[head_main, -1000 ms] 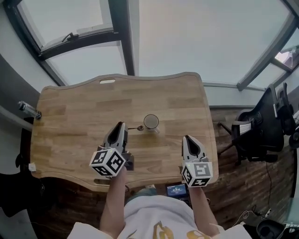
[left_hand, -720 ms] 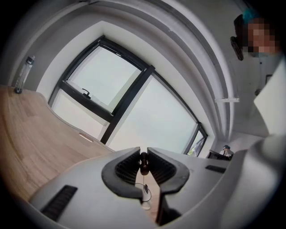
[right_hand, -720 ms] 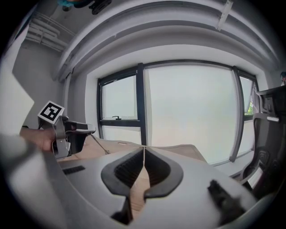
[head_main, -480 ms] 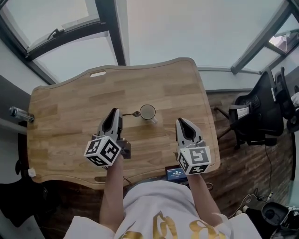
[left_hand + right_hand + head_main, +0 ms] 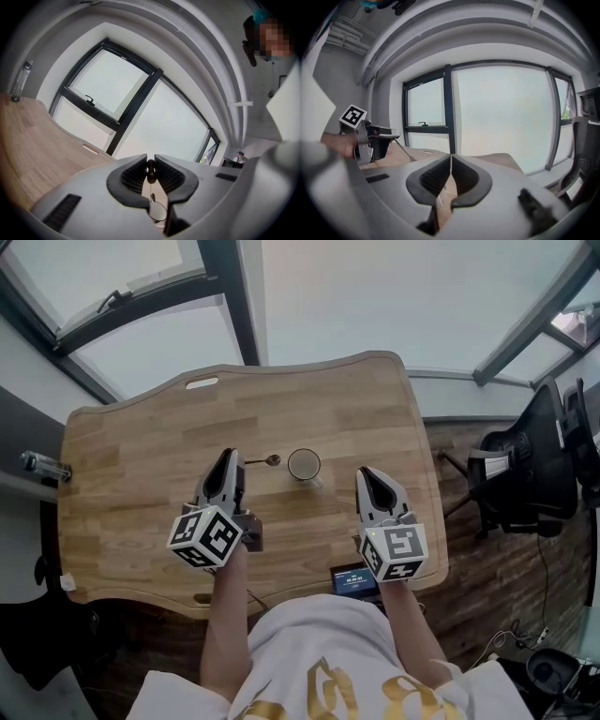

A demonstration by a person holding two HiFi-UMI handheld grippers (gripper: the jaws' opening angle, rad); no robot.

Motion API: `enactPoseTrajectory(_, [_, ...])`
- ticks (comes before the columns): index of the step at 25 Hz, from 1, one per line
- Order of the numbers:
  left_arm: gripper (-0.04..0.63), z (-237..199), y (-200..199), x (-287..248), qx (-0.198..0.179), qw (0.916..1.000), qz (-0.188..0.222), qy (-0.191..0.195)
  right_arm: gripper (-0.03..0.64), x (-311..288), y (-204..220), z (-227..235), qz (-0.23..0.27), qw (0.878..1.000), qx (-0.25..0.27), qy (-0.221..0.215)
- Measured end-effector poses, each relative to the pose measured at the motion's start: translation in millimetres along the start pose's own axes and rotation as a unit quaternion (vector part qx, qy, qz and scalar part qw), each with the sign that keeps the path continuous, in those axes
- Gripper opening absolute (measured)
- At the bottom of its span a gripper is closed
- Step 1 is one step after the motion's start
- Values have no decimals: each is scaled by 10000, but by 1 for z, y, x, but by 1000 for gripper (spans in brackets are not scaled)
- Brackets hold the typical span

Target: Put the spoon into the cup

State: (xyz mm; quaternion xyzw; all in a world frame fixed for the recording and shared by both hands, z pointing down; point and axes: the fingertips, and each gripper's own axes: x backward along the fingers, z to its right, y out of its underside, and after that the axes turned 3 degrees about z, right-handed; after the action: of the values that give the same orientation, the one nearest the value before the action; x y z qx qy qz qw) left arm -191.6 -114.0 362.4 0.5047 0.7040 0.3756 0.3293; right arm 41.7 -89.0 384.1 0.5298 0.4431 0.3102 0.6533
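On the wooden table [image 5: 141,484] stands a white cup [image 5: 304,465] near the middle. A metal spoon [image 5: 262,461] hangs level just left of the cup, its bowl toward the rim. My left gripper [image 5: 228,457] is shut on the spoon's handle end. In the left gripper view the jaws of my left gripper [image 5: 151,165] pinch the dark handle tip, and the cup's rim [image 5: 158,210] shows below them. My right gripper [image 5: 364,475] hovers right of the cup, shut with nothing in it, as the right gripper [image 5: 450,160] view confirms. That view also shows the spoon [image 5: 405,151].
A clear bottle [image 5: 42,466] lies at the table's left edge. A small device with a lit screen [image 5: 354,579] sits at the front edge, near the person's body. A black office chair [image 5: 530,474] stands on the floor to the right. Large windows lie beyond the far edge.
The left gripper has carried the spoon a little farther from me; its bowl now sits level with the cup's rim instead of at its near-left side. The right gripper barely moved.
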Motion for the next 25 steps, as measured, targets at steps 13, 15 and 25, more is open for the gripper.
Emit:
enactPoseTrajectory(13, [55, -11, 16, -17, 71, 9997, -193, -124, 32, -17, 9, 11, -176, 9998, -30, -27])
enactPoseTrajectory(15, [55, -13, 18, -18, 78, 9996, -216, -156, 32, -18, 12, 12, -205, 9998, -50, -40])
enactPoseTrajectory(25, [55, -21, 39, -29, 84, 9986, -442, -269, 32, -28, 29, 18, -367, 9991, -154, -111])
